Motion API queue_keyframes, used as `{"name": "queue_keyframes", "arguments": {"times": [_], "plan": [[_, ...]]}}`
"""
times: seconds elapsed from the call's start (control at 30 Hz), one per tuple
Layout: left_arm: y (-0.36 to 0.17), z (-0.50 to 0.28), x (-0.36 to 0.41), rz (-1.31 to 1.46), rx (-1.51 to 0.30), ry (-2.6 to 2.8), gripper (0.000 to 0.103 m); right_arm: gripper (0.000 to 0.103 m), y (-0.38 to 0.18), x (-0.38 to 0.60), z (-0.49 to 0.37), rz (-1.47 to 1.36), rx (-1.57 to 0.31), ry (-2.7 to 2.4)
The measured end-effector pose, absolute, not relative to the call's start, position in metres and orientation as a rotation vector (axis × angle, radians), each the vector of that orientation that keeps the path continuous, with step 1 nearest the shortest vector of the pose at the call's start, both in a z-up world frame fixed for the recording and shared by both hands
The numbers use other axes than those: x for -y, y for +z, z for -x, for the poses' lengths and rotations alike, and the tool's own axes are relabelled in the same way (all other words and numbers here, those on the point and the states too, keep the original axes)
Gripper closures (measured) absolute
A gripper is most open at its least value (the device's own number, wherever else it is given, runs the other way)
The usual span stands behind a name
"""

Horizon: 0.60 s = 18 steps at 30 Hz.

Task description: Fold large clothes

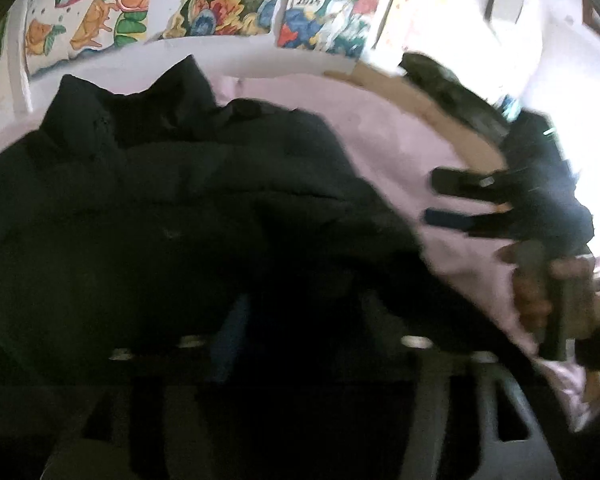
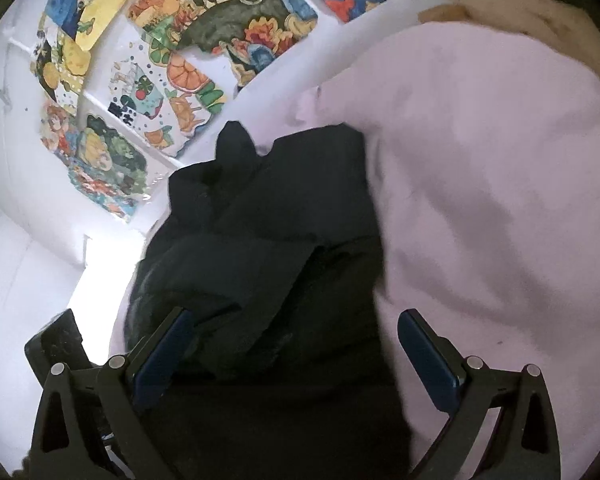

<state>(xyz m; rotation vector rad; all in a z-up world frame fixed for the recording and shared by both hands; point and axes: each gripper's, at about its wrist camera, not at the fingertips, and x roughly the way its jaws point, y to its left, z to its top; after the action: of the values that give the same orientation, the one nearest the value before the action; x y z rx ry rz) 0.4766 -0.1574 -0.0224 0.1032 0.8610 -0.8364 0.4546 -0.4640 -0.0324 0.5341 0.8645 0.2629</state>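
Observation:
A large black garment (image 1: 172, 208) lies rumpled on a pink sheet (image 1: 384, 148), with its folds reaching toward the wall. My left gripper (image 1: 304, 320) hovers low over its near edge. The fingers are dim against the dark cloth but stand apart, with nothing pinched between them. At the right of the left wrist view, a hand (image 1: 540, 292) holds my right gripper (image 1: 430, 199) open above the sheet, beside the garment's right edge. In the right wrist view, the right gripper (image 2: 296, 332) spreads wide. Its blue pads (image 2: 172, 344) straddle the black garment (image 2: 268, 240) without pressing on it.
Colourful drawings (image 1: 220, 8) cover the white wall behind the bed. A brown wooden strip (image 1: 420, 100) borders the sheet at the back right, and another dark item (image 1: 440, 76) rests on it. Bare pink sheet (image 2: 480, 160) extends to the garment's right.

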Motion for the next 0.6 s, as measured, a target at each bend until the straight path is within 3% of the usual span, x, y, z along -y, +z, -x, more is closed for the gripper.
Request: {"name": "queue_keyframes", "arguments": {"times": [0.03, 0.07, 0.23, 0.3, 0.43, 0.6], "plan": [[-0.018, -0.474, 0.155, -0.092, -0.849, -0.844, 0.027, 0.0, -0.032, 0.461, -0.456, -0.534, -0.869, 0.273], [-0.014, -0.469, 0.152, -0.085, -0.832, -0.85, 0.025, 0.0, -0.032, 0.459, -0.456, -0.534, -0.872, 0.281], [0.009, -0.459, 0.123, -0.071, -0.789, -0.821, 0.025, 0.004, -0.036, 0.452, -0.46, -0.528, -0.892, 0.253], [0.02, -0.462, 0.097, -0.053, -0.756, -0.727, 0.025, 0.015, -0.041, 0.449, -0.463, -0.522, -0.908, 0.223], [0.027, -0.48, 0.051, -0.087, -0.711, -0.438, 0.024, 0.05, -0.051, 0.442, -0.468, -0.533, -0.933, 0.185], [0.013, -0.514, -0.026, 0.062, -0.759, -0.296, 0.024, 0.081, -0.042, 0.431, -0.47, -0.47, -0.911, 0.172]]}}
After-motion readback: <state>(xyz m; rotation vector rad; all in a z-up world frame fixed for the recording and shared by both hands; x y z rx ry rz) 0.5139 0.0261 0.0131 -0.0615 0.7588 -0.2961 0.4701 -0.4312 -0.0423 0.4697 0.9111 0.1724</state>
